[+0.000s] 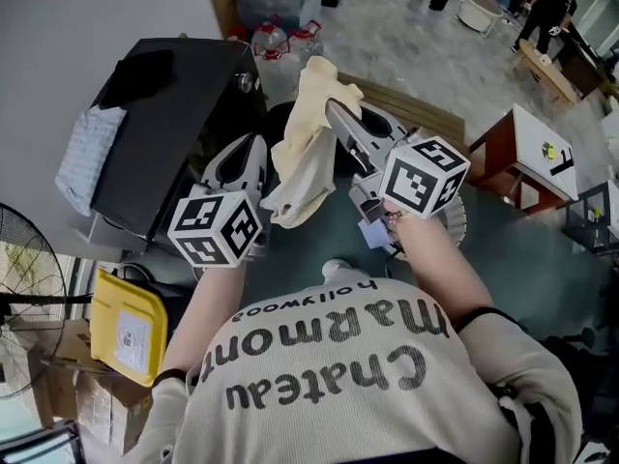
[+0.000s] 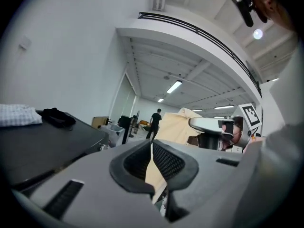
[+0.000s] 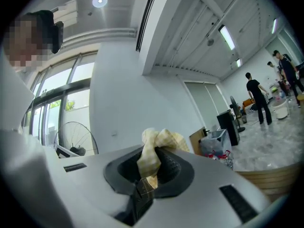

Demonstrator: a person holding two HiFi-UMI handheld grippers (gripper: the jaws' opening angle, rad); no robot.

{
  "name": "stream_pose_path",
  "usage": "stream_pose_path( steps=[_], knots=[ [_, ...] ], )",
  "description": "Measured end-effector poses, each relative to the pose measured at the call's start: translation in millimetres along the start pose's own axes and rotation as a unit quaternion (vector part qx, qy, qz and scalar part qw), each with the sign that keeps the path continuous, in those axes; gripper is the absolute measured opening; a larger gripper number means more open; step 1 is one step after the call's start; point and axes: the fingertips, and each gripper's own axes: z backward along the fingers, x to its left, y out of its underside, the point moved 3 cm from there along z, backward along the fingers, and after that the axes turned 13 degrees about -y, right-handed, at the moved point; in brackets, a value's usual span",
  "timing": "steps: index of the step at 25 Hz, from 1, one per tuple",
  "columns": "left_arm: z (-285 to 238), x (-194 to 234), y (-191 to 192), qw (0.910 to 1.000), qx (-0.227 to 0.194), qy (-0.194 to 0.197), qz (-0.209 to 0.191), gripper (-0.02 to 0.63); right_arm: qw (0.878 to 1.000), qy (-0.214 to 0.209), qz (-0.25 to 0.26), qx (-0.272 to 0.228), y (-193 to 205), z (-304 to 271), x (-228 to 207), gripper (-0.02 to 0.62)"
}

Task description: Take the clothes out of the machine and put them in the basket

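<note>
Left tongs [image 2: 152,145] and right tongs [image 3: 153,150] each grip the cream cloth [image 1: 308,148]; I judge it light and limp, best pinched at bunched folds.

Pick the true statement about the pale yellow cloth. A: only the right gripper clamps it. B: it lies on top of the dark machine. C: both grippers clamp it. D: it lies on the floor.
C: the pale yellow cloth is pinched between the jaws of the left gripper and of the right gripper, as each gripper view shows, and it hangs in the air between them.
</note>
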Motion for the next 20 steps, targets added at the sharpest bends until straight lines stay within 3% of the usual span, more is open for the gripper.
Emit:
stream_pose_path(
  steps=[12,20],
  knots=[
    [-25.2,-53.7,25.9,0.9951,0.042,0.086,-0.025,0.009,0.994,0.091,0.050,-0.044,-29.5,65.5,0.5,0.044],
    [-50.7,-146.3,34.4,0.9825,0.059,0.174,-0.029,0.009,0.979,0.183,0.062,-0.072,-63.6,158.0,-20.5,0.044]
  ],
)
